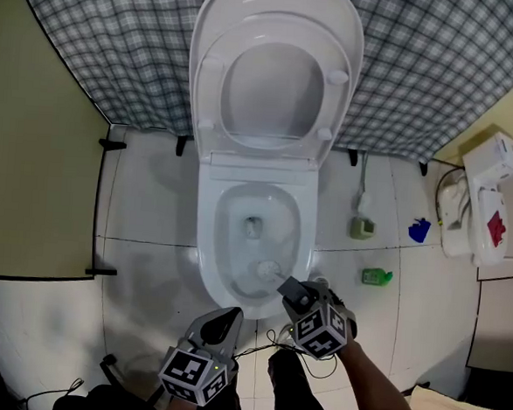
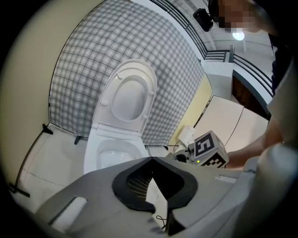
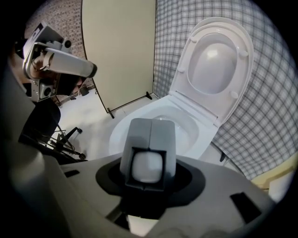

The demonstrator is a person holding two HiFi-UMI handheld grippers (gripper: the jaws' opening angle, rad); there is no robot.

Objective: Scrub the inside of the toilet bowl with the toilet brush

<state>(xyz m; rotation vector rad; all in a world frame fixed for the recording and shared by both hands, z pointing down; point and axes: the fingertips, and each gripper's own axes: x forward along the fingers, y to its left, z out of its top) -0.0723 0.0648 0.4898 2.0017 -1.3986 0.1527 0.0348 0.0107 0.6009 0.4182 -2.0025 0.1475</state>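
Right hand-held gripper (image 1: 292, 292): clenched on the toilet brush (image 1: 271, 269) handle. In the right gripper view the handle's end sits square between the two jaws, which are closed around it. It's pointing steeply down over the front rim of the toilet bowl (image 1: 208, 240).

Brush head is inside the bowl, low on the front-right inner wall, just ahead of the drain opening. Can't tell if the bristles actually touch the porcelain.

Left hand-held gripper (image 1: 224, 322): jaws together at the tips with nothing between them. It's off the bowl, just in front of the rim and to the left of the right one.

Seat and lid (image 1: 275, 70) are both up, leaning back on the checked cloth (image 1: 441, 72).

On the floor right of the bowl: green bottle (image 1: 377, 276) and a small blue item (image 1: 419, 230), both well apart from the brush.
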